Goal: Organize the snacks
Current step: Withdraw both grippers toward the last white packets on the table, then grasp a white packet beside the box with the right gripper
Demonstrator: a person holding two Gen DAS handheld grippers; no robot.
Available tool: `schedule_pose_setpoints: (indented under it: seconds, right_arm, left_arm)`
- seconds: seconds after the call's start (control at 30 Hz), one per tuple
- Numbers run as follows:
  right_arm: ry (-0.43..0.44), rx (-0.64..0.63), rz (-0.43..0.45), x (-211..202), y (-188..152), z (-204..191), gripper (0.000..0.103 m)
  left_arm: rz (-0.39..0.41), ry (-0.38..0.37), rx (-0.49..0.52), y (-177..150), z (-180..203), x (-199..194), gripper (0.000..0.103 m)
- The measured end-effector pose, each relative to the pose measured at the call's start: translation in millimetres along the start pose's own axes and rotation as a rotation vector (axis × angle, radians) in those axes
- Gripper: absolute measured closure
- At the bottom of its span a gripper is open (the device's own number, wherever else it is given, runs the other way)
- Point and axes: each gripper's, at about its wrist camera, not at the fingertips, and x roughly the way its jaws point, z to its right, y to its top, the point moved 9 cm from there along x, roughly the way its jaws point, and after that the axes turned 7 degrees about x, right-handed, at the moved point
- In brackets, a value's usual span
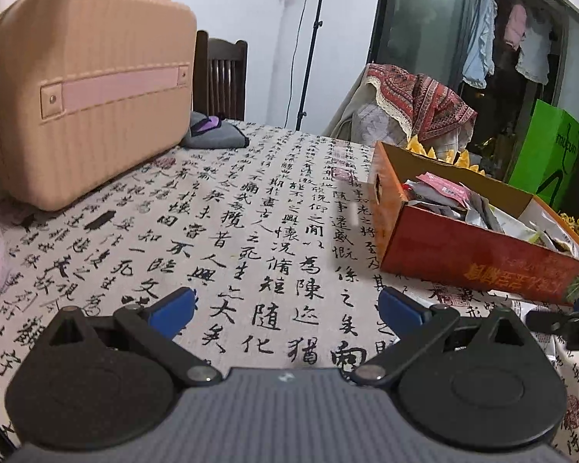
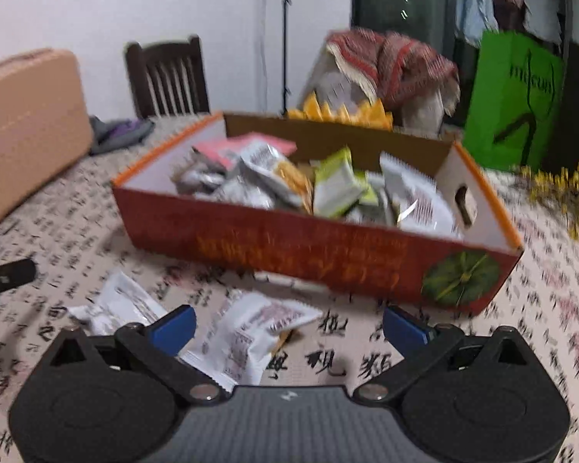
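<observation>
Where the calligraphy-printed cloth covers it, the bench (image 1: 251,208) fills most of both views. A tan case (image 1: 88,88) stands at ten o'clock in the left wrist view, with a dark chair (image 1: 220,73) behind it at eleven. The red box (image 2: 312,247) sits at twelve o'clock in the right wrist view and at three o'clock in the left, open-topped and heaped with snack packets (image 2: 328,189). A green bag (image 2: 517,100) stands beyond it at two o'clock.

Two white packets lie loose on the cloth in front of the box: one packet (image 2: 247,332) at six o'clock, its near end under the right gripper's left finger, and another packet (image 2: 115,305) at eight o'clock.

The right gripper (image 2: 289,328) hovers low and level, pointing at the box, fingers spread wide, nothing between them. The left gripper (image 1: 285,308) is held level over bare cloth, fingers likewise wide apart and empty.
</observation>
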Motion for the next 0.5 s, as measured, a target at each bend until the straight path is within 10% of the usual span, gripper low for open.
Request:
schedule_pose_setpoints:
  seconds: [0.17,0.27,0.37,0.5]
  right_arm:
    - [-0.025,0.059,-0.069,21,-8,1,0.002]
    - [-0.025,0.082,-0.08,26,-11,0,0.016]
    - [-0.008,0.057,-0.061,20,-10,-6,0.055]
    - [0.048,0.058,-0.047,10,-12,-7,0.063]
  left_arm:
    - [0.033,-0.011,-0.027,3,-4,-4,0.0]
    - [0.034,-0.014,-0.032,3,-5,-5,0.0]
    - [0.026,-0.012,-0.04,2,-6,-4,0.0]
    - [0.024,-0.01,-0.042,2,-7,-4,0.0]
